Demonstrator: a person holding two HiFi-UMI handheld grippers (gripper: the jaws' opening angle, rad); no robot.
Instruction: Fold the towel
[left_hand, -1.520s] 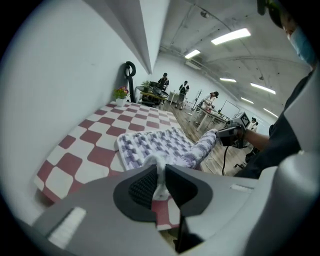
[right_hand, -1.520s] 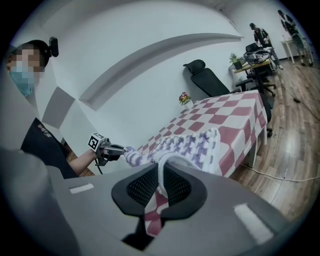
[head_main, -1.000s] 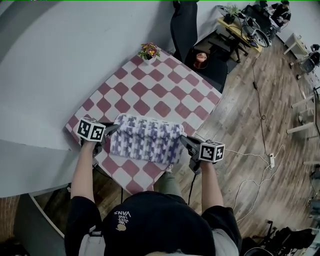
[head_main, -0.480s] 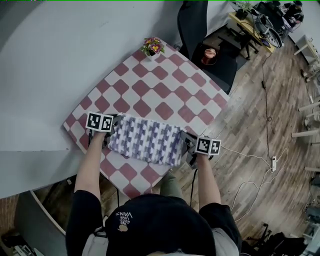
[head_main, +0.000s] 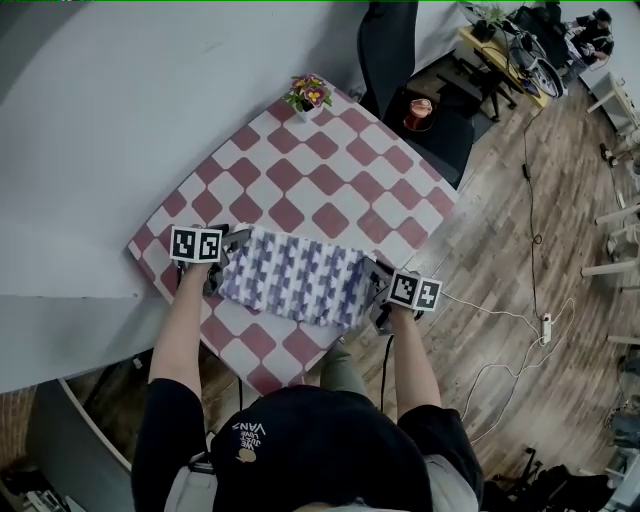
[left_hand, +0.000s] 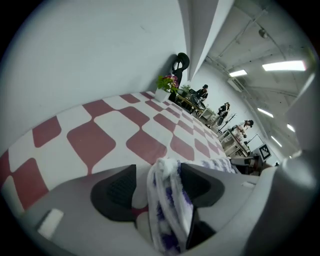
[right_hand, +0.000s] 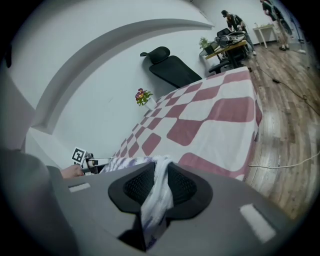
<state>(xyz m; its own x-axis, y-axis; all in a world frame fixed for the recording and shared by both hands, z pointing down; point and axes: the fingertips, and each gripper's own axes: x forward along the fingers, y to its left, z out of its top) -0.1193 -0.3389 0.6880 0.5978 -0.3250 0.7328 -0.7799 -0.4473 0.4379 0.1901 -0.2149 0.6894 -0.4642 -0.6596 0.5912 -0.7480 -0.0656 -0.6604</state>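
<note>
Left hand-held gripper (left_hand: 157, 169) just-opened around towel (head_main: 295, 278)

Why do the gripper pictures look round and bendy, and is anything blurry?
Left gripper view: wide lens curves the table, corners go black, the close towel is fuzzy, ceiling lights glare. Right gripper view: same bulge, towel soft too. Head view: sharp, evenly lit, only edges bend.

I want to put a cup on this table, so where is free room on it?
Free: the wide bare stretch of the table between the towel and the flower pot at the far corner, and the right corner too. Crowded: the near edge, where the towel fills most of the width.
</note>
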